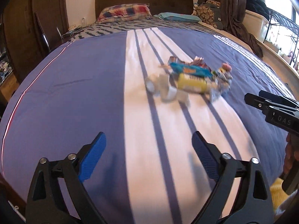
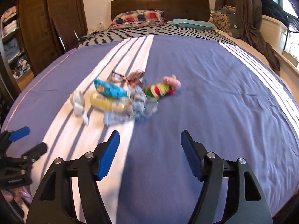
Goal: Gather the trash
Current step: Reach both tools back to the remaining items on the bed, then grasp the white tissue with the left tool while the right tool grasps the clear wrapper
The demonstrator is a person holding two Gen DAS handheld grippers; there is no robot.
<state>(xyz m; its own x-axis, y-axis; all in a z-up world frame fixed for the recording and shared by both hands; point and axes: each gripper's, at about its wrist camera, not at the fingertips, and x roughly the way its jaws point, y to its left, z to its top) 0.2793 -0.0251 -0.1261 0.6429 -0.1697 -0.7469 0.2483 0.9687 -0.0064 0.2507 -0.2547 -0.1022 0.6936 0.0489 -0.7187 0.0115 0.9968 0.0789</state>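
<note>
A pile of trash (image 1: 188, 80) lies on the bed (image 1: 74, 97), on a blue cover with a white band crossed by thin blue stripes. In the left wrist view the pile sits on the white band, ahead of the left gripper (image 1: 148, 149) and well apart from it. The picture is smeared there, so details are uncertain, but a blue snack wrapper (image 1: 190, 70) lies across the top of a yellow can or tube (image 1: 192, 85), with white crumpled pieces (image 1: 164, 89) at the left and what may be pale blue plastic at the right.

The left gripper stands wide open, its blue pads (image 1: 93, 156) apart with nothing between them, only bedcover below. The right gripper (image 2: 150, 146) is also open and empty, its jaws set somewhat closer together. From the right wrist view a pink, green and red bundle (image 2: 164, 87) lies on the plain blue cloth just right of the pile.

Each gripper shows at the edge of the other's view, so they hang side by side over the near part of the bed. At the far end stand a dark headboard (image 1: 143, 0), a checked pillow (image 1: 125, 12) and a teal pillow (image 1: 177, 16).
</note>
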